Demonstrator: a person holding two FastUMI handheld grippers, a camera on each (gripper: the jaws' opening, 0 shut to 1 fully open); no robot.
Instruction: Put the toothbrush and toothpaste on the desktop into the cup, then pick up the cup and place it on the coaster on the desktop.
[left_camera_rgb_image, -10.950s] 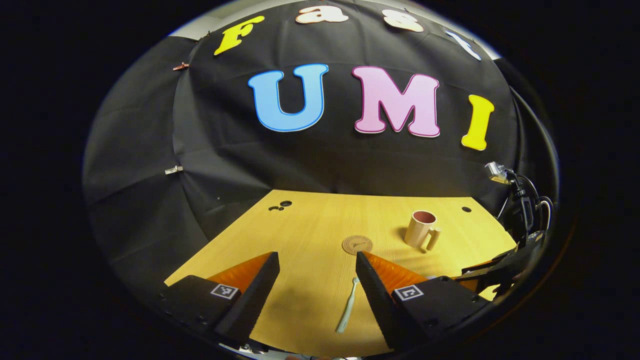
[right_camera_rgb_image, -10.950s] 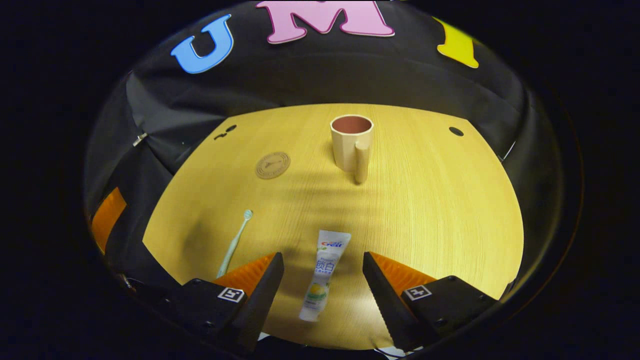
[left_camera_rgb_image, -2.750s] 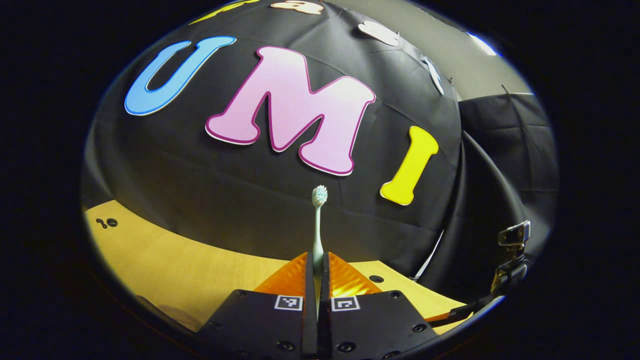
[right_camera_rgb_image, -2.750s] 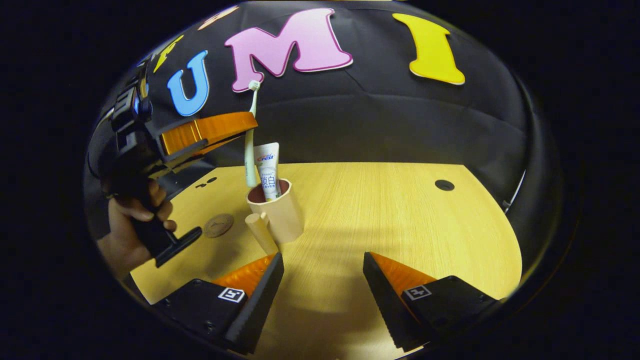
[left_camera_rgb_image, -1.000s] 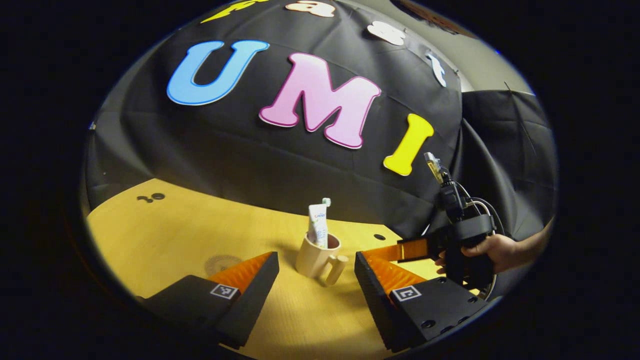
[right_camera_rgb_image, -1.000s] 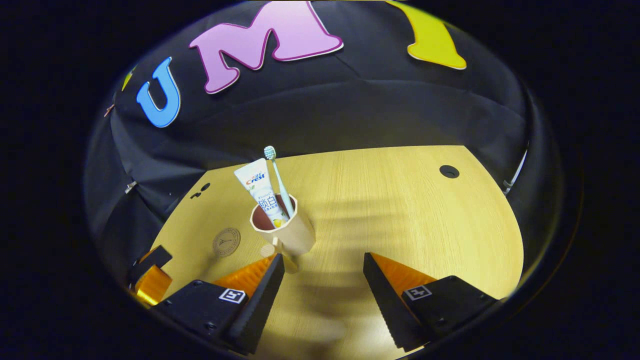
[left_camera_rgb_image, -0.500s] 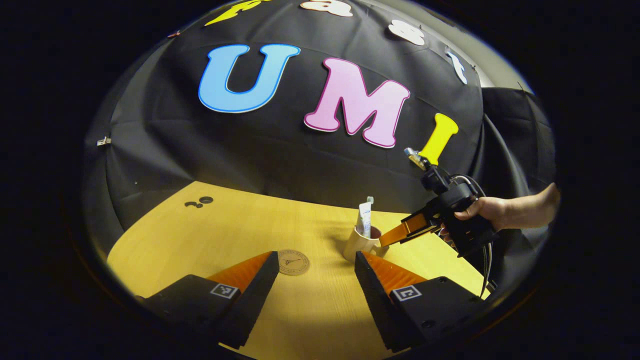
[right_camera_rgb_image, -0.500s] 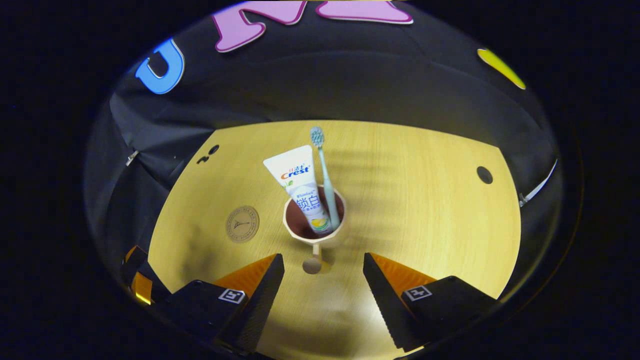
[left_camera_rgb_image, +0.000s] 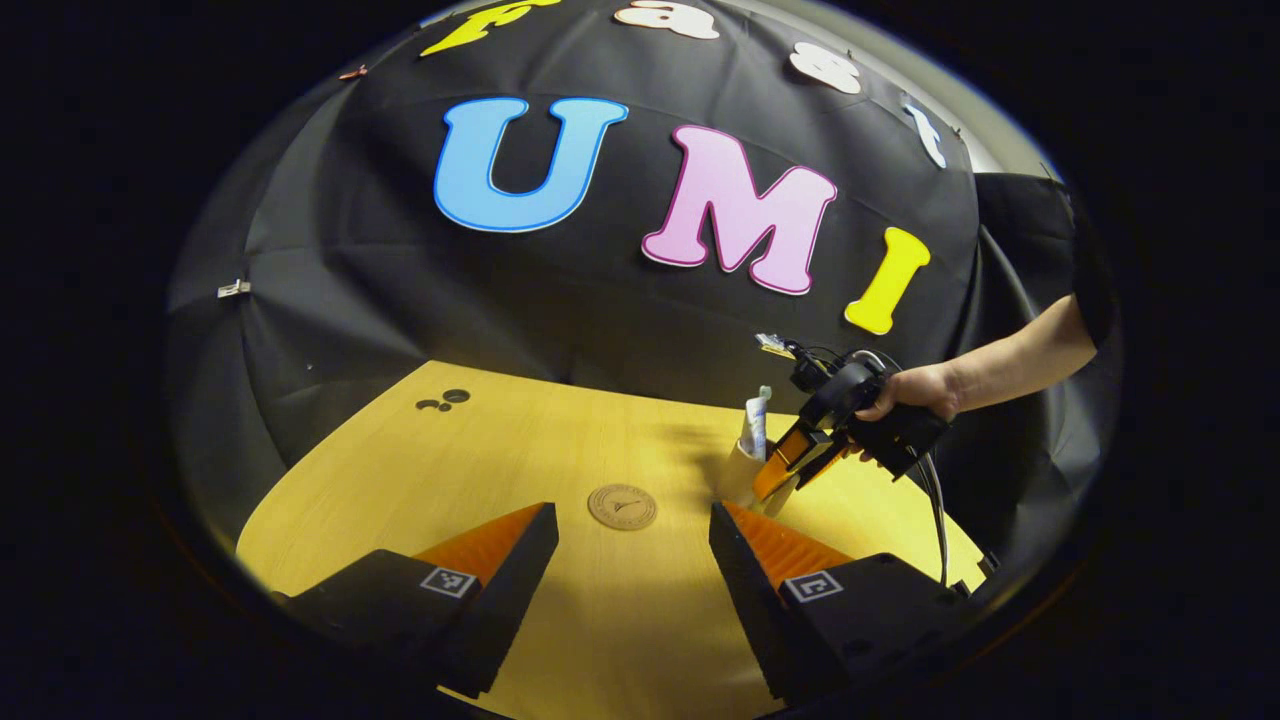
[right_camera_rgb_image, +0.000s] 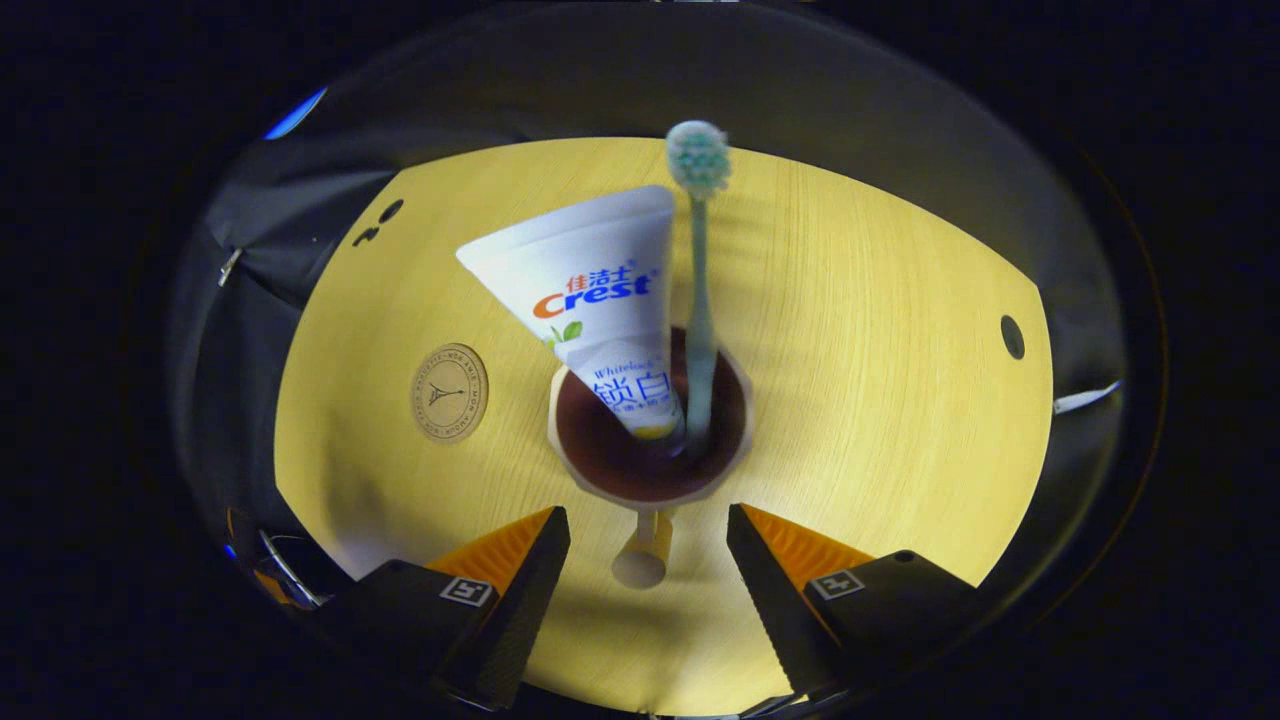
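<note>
A pale wooden desktop (left_camera_rgb_image: 420, 470) with small round holes stands against black cloth walls (left_camera_rgb_image: 330, 300).

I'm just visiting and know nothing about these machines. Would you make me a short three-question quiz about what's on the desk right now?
1. True or false: the toothbrush and the toothpaste both stand in the cup.
2. Where is the coaster in the right gripper view? A) under the cup B) bare on the desktop, left of the cup C) inside the cup
3. Fill in: the right gripper is open, with the cup's ______ between its fingers.

Key: 1 true; 2 B; 3 handle. The left gripper is open too, with the coaster beyond its fingertips.
</note>
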